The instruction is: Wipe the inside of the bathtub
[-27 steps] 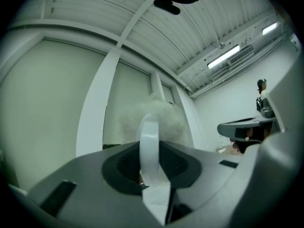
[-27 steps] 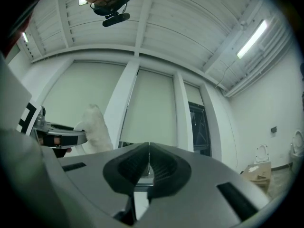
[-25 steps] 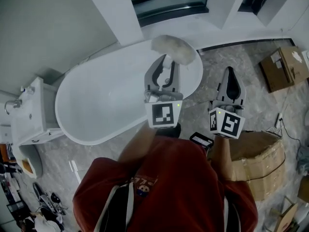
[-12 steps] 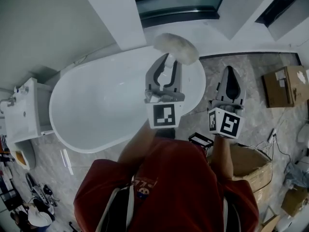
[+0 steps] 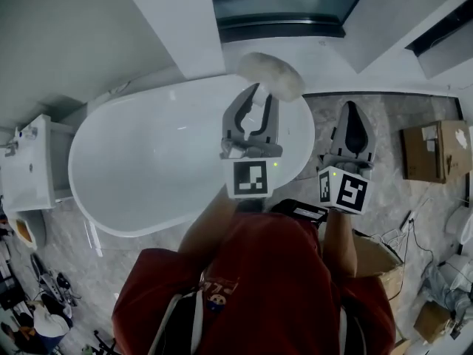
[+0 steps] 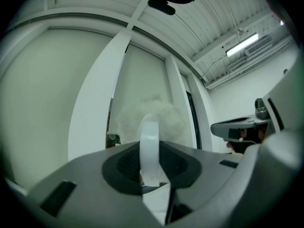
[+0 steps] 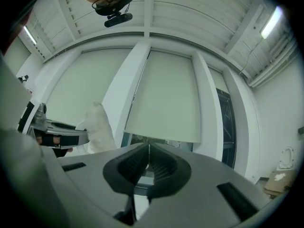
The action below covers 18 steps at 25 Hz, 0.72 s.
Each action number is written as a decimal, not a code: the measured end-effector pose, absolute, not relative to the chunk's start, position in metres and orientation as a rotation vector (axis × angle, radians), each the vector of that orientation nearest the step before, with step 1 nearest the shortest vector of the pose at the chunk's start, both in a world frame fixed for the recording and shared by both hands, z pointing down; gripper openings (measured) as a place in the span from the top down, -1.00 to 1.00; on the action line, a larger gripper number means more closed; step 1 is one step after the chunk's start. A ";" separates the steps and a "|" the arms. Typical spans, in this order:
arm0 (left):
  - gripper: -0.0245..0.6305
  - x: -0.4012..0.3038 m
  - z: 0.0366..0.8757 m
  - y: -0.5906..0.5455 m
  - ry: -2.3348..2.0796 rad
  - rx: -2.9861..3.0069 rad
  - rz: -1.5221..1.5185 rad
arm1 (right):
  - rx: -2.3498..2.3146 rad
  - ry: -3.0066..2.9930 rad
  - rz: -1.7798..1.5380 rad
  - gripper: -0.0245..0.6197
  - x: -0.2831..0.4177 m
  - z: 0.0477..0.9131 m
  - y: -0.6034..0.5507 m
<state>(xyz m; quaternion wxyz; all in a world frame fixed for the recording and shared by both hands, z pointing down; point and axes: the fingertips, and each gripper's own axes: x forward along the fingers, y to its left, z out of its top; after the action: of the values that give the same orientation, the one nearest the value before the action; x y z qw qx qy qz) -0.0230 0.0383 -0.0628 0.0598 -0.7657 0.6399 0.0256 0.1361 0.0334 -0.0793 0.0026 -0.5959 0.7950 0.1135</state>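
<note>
Head view: a white oval bathtub [image 5: 148,161] lies below a white pillar [image 5: 174,21], with brown cardboard boxes [image 5: 432,150] at the right. The left gripper [image 5: 255,89] lifts a fluffy white duster [image 5: 270,74], seen against the tub's far rim. The right gripper [image 5: 353,108] is beside the tub.

Left gripper view: the jaws clamp the duster's white handle [image 6: 150,148].

Right gripper view: the jaws are pressed together with nothing between them.

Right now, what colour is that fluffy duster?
The duster is off-white, clearest in the head view.

bathtub [image 5: 140,165] basin open, column [image 5: 174,21] behind, box [image 5: 425,150] rt
</note>
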 end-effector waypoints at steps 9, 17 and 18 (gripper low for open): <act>0.62 -0.016 -0.046 0.006 2.042 -2.249 -0.004 | -1.764 2.545 0.326 0.88 0.148 -0.068 -0.018; 0.62 0.010 -0.032 -0.053 2.145 -2.159 -0.075 | -1.618 2.698 0.323 0.88 0.167 -0.044 -0.093; 0.62 0.014 -0.030 -0.061 2.153 -2.155 -0.091 | -1.603 2.713 0.320 0.88 0.169 -0.040 -0.102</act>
<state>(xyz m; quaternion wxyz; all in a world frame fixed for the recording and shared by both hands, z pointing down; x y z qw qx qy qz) 0.0137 -0.0613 -0.0297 0.0471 -0.7063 0.7057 -0.0297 0.1689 -0.1023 -0.0400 -0.0130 -0.5061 0.8565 0.1010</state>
